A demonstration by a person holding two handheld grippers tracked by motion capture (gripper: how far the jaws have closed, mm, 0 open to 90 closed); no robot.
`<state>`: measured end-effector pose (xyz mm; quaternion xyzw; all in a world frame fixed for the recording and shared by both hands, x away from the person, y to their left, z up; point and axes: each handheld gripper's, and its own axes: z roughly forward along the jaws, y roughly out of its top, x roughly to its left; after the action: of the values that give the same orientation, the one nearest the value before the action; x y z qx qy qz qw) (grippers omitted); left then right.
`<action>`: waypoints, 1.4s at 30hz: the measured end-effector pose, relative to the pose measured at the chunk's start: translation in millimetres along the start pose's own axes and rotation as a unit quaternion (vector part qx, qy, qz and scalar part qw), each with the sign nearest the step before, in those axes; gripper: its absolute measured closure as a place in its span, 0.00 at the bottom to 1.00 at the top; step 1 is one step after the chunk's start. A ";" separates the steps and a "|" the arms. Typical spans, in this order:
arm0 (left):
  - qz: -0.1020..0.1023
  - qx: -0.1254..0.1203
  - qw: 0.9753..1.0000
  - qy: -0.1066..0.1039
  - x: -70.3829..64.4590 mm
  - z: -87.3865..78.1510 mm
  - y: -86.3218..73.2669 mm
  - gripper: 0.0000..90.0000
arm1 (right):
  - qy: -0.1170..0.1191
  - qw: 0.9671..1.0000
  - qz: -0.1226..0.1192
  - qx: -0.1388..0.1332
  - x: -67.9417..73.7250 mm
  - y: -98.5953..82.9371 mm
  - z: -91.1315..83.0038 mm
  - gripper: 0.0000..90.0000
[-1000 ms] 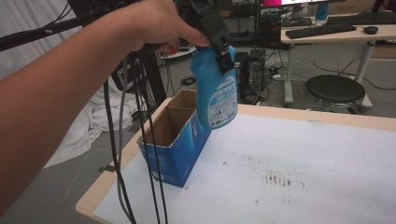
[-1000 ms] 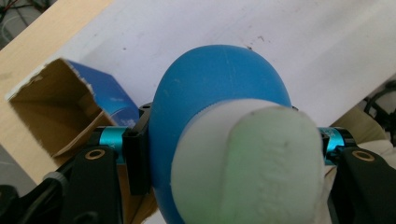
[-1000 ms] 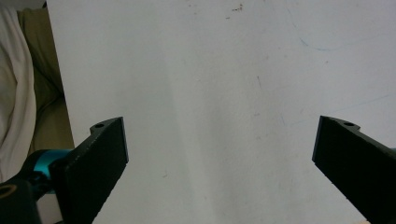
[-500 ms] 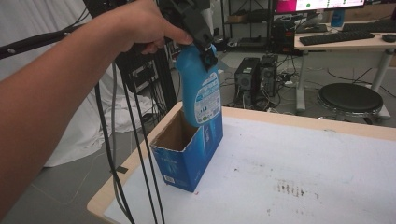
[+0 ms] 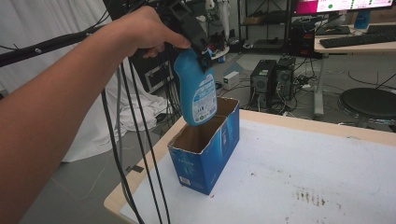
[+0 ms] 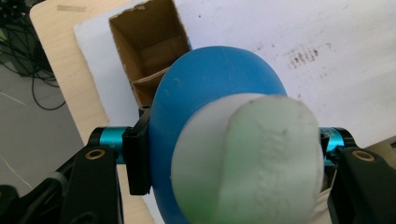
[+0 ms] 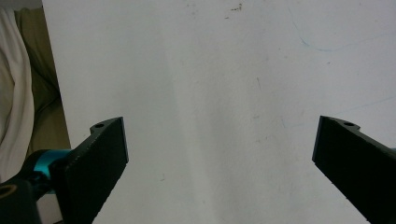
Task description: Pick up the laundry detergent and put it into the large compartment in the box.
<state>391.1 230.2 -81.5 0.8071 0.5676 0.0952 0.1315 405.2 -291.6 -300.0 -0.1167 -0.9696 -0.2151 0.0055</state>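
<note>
Jaws of the left gripper (image 5: 201, 52) are clamped on the blue bottle (image 5: 197, 91), held above the open blue box (image 5: 215, 149) at the worktop's left; lowering straight in is judged next. Right gripper (image 7: 219, 154) jaws are apart.

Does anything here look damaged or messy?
Yes. The box has a ragged, torn-off top edge, and the table carries dark smudges right of it. The bottle in the left tongs looks intact.
</note>
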 end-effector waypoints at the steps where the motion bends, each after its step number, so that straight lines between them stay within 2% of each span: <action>1: -0.001 0.001 1.000 0.000 2.3 2.5 -1.3 0.42 | 0.000 1.000 -0.001 0.000 -0.2 0.3 0.3 0.03; 5: -0.004 0.006 1.000 0.000 10.6 13.2 -5.7 0.42 | 0.001 1.000 0.000 0.003 0.0 1.2 1.4 0.03; 10: 0.010 0.012 1.000 -0.002 14.8 26.6 -9.4 0.42 | 0.000 1.000 0.006 0.005 -0.7 0.9 1.2 0.03; 14: 0.012 0.015 1.000 -0.010 16.7 36.8 -10.6 0.42 | 0.001 1.000 0.009 0.005 -0.8 1.4 1.9 0.03; 16: 0.026 0.019 0.999 -0.010 16.9 41.2 -10.4 0.42 | 0.001 1.000 0.009 0.006 -0.7 1.4 1.9 0.03; 24: 0.058 0.019 0.998 -0.015 18.9 48.5 -10.5 0.42 | -0.001 1.000 0.012 0.006 -2.0 -0.1 1.4 0.03; 29: 0.095 0.024 0.995 -0.019 19.0 54.9 -11.0 0.42 | -0.002 1.000 0.014 0.006 -2.6 -0.6 1.0 0.03; 31: 0.116 0.026 0.993 -0.026 18.6 58.1 -11.6 0.42 | -0.001 1.000 0.016 0.007 -2.7 -0.7 1.0 0.03; 33: 0.130 0.030 0.991 -0.032 18.5 61.4 -12.1 0.42 | -0.001 1.000 0.017 0.007 -2.8 -0.5 1.2 0.03; 39: 0.136 0.042 0.989 -0.036 22.8 77.4 -12.7 0.42 | -0.001 1.000 0.018 0.008 -3.5 -0.4 1.8 0.03; 42: 0.146 0.048 0.987 -0.039 24.9 91.7 -15.3 0.42 | -0.002 1.000 0.018 0.010 -3.9 -0.6 2.3 0.03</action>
<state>413.6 249.0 -173.1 0.8898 0.4422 0.0544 0.0989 408.9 -292.0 -302.5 -0.1348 -0.9693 -0.2055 0.0087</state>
